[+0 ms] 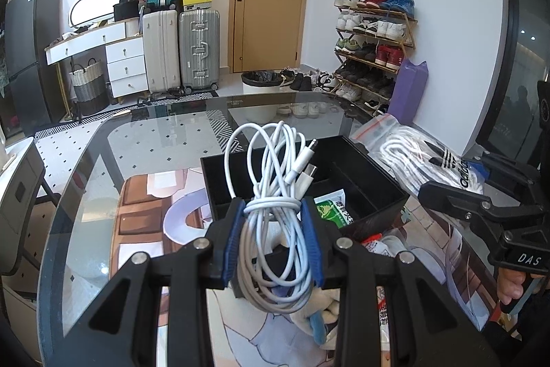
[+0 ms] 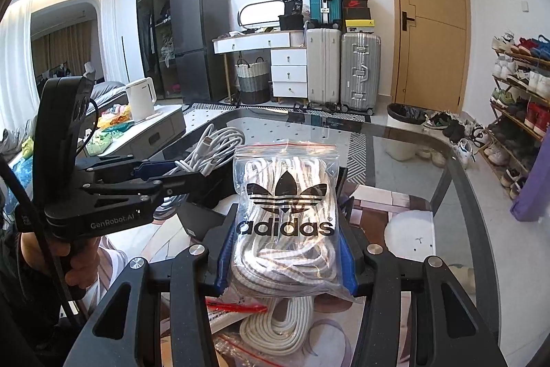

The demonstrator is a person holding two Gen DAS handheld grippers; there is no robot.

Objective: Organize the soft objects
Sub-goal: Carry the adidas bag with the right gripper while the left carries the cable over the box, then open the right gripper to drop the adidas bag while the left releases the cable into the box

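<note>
1. I am working over a glass table (image 1: pixel 86 181), whose curved dark rim is running round in front of me; a printed mat (image 1: pixel 144 222) is lying on it beneath my things.
2. A black divided box (image 1: pixel 361 181) is sitting on the mat just ahead of my left gripper, its inner walls splitting it into compartments; a green packet (image 1: pixel 335 210) is lying in the near compartment.
3. My right gripper (image 2: pixel 285 250) is clamping a clear zip bag of white laces (image 2: pixel 285 195), printed with an adidas mark, by its lower half; the bag is standing upright between my blue pads (image 2: pixel 347 263), held above the table.
4. In the left wrist view that same bag is hanging just to the right of the box, beyond its right wall.
5. My left gripper (image 1: pixel 273 229) is squeezing a coiled white charging cable (image 1: pixel 275 181) at its wrapped middle; the loops are rising in front of the box and blocking my sight of its near left compartment, while the plugs are dangling over the box.
6. Another coil of white cord (image 2: pixel 282 322) is lying on the mat under my right gripper, beside a red-striped wrapper (image 2: pixel 237 306).
7. A pale cloth item (image 1: pixel 323 315) is lying below my left jaws, partly hidden by the cable's lower loops.
8. Beyond the table, suitcases (image 1: pixel 180 50), a white bin (image 1: pixel 261 92) and a shoe rack (image 1: pixel 374 50) are standing along the wall.
</note>
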